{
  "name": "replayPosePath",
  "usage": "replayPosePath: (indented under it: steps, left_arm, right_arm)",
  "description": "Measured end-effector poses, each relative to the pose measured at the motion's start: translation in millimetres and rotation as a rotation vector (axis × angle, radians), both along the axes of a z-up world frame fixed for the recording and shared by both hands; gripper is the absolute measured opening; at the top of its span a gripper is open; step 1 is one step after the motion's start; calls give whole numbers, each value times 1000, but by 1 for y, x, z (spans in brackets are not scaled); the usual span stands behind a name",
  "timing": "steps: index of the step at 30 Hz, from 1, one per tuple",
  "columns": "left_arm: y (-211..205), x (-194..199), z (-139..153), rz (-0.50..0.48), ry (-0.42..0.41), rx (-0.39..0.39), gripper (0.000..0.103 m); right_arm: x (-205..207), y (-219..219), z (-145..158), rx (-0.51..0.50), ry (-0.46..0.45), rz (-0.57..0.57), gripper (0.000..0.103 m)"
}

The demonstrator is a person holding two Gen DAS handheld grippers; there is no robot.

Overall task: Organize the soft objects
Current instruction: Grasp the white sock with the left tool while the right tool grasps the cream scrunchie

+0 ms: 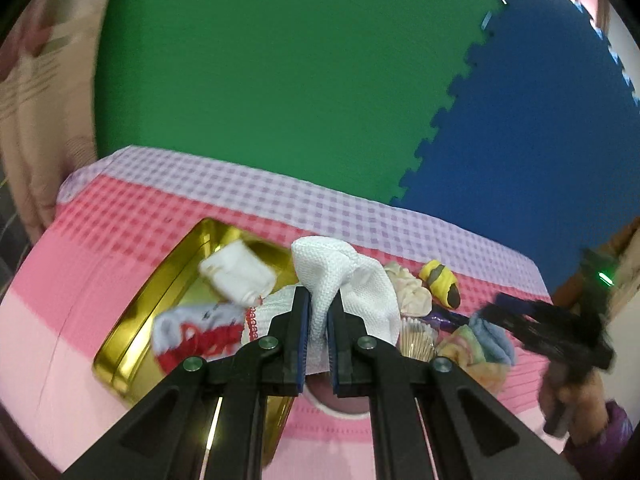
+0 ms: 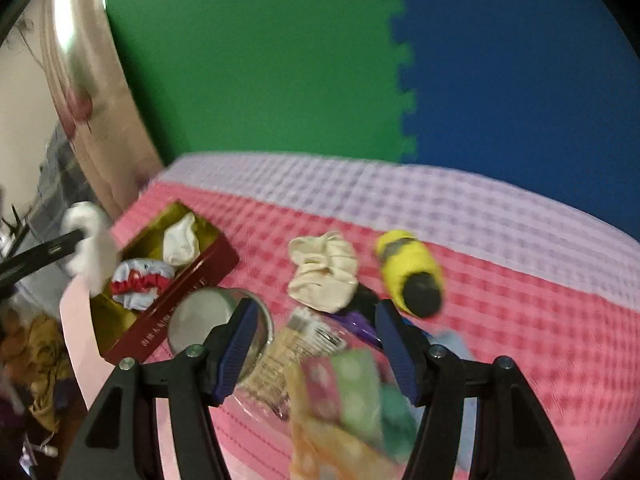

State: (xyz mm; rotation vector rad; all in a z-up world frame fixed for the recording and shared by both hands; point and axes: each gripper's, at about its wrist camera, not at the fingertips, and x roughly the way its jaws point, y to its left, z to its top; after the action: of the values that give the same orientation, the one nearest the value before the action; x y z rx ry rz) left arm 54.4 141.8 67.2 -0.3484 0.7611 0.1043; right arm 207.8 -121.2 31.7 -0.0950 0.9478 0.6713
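My left gripper (image 1: pixel 319 314) is shut on a white waffle-weave cloth (image 1: pixel 352 284) and holds it above the right end of a gold-lined tin (image 1: pixel 160 292). The tin holds a white sock (image 1: pixel 240 274) and a red-and-white sock (image 1: pixel 196 336). In the right wrist view the tin (image 2: pixel 176 304) has red sides, and the held cloth (image 2: pixel 90 240) hangs at its left end. My right gripper (image 2: pixel 314 320) is open and empty above a colourful patterned cloth (image 2: pixel 344 392). A cream cloth (image 2: pixel 324 276) and a yellow-and-black rolled sock (image 2: pixel 412 276) lie just beyond it.
A round metal tin (image 2: pixel 208 316) and a clear packet (image 2: pixel 296 348) sit between the red tin and my right gripper. A purple object (image 2: pixel 360 324) lies under the cream cloth. The table has a pink and lilac checked cover (image 2: pixel 480 216). Green and blue foam mats (image 1: pixel 280 60) lie on the floor beyond.
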Motion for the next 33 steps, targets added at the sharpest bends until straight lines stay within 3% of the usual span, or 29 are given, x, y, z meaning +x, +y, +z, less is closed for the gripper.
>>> replayPosePath:
  steps: [10, 20, 22, 23, 24, 27, 33]
  left_arm:
    - [21, -75, 6, 139, -25, 35, 7]
    - [35, -84, -4, 151, -12, -8, 7]
    - [35, -84, -5, 152, -7, -6, 7]
    - [35, -85, -6, 154, -5, -9, 7]
    - [36, -85, -7, 155, -3, -13, 7]
    - [39, -86, -9, 165, 4, -19, 8]
    - [43, -81, -10, 170, 22, 16, 8]
  right_arm:
    - [57, 72, -59, -171, 137, 53, 63]
    - [80, 97, -91, -252, 179, 46, 63]
    - [80, 99, -99, -259, 191, 57, 50]
    - [79, 100, -100, -273, 179, 59, 26]
    - [78, 100, -99, -286, 153, 52, 12]
    - [78, 93, -88, -211, 146, 39, 8]
    - [44, 68, -30, -26, 50, 55, 8]
